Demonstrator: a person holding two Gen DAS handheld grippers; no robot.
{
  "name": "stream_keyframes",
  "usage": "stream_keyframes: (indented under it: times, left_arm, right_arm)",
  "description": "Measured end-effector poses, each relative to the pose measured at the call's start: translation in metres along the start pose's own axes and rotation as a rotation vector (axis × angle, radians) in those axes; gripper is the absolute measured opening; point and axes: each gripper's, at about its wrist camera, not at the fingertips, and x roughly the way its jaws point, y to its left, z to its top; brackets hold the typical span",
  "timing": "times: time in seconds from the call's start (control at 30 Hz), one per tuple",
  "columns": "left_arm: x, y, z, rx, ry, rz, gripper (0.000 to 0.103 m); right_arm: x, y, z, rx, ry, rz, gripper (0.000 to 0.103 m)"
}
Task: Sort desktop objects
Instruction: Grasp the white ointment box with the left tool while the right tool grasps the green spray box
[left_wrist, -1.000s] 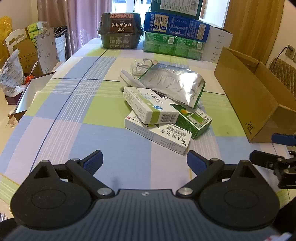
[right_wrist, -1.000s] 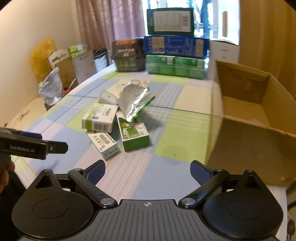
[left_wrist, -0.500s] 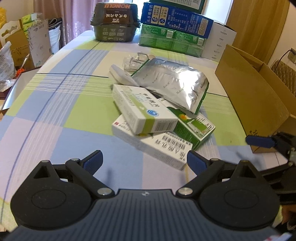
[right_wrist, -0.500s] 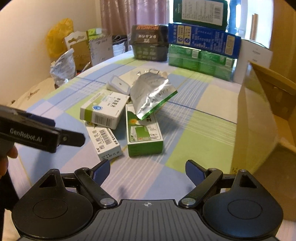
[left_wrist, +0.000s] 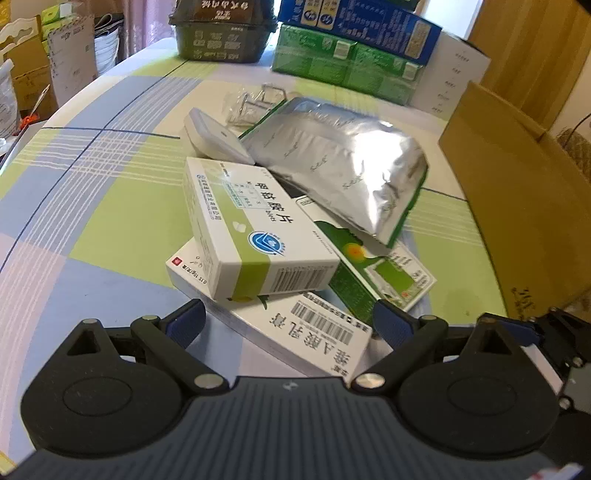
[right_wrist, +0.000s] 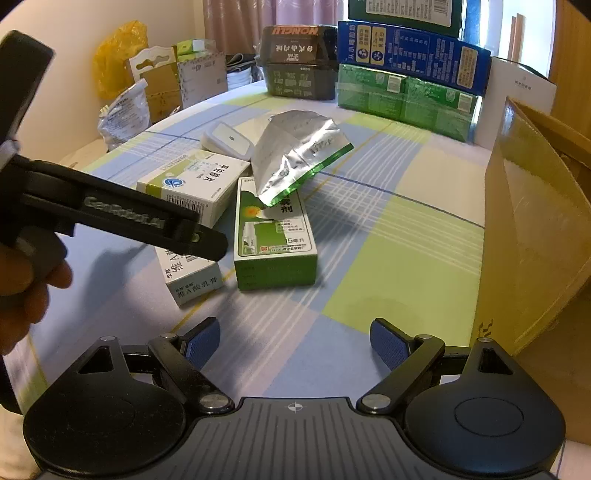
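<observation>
The left gripper (left_wrist: 286, 323) hangs low over the desk (left_wrist: 110, 229) with its blue-padded fingers (left_wrist: 186, 320) spread wide, holding nothing, and the near end of a flat white carton with a barcode (left_wrist: 314, 332) lies between them. On that carton rests a white medicine box with a green band and blue round logo (left_wrist: 255, 236), tilted up at its near end. Just to the right lies a green and white box with a sun picture (left_wrist: 373, 273), its far end tucked under a crumpled silver foil pouch with a green edge (left_wrist: 340, 162). Beyond the white box sits a small white rounded case (left_wrist: 218, 140), and behind it something clear with a wire bail, too blurred to tell. The right gripper (right_wrist: 295, 341) also stands wide and empty, hovering over bare checked cloth of the desk nearer than the green and white box (right_wrist: 275, 236). From that view the left gripper (right_wrist: 192, 236) shows as a black bar crossing in front of the white boxes, with a hand (right_wrist: 26, 291) on it. An open brown cardboard box (right_wrist: 535, 229) stands on the right of the desk, and stacked green, blue and dark cartons (right_wrist: 406, 55) line the far edge.
</observation>
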Motion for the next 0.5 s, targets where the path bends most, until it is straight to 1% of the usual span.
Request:
stream_keyframes:
  times: [0.13,0.23,0.33,0.4,0.43,0.5]
  left_arm:
    - [0.005,0.003,-0.002,0.021,0.018,0.043,0.093]
    - [-0.003,0.013,-0.006,0.040,0.023,0.064,0.093]
    - [-0.012,0.026,-0.012,0.072,0.021,0.080,0.089]
    - [-0.016,0.033,-0.014,0.088,0.023,0.087,0.078]
    - [-0.017,0.035,-0.015,0.092,0.024,0.091,0.075]
    - [-0.019,0.038,-0.017,0.100,0.021,0.099,0.063]
  right_arm:
    - [0.004,0.000,0.002,0.001,-0.007,0.001,0.086]
    - [0.006,0.001,0.005,-0.001,-0.018,0.006,0.086]
    - [0.011,0.005,0.011,-0.006,-0.030,0.011,0.086]
    - [0.016,0.007,0.015,-0.008,-0.038,0.007,0.086]
    - [0.018,0.008,0.018,-0.006,-0.042,0.006,0.086]
    - [0.023,0.009,0.025,-0.001,-0.049,0.003,0.086]
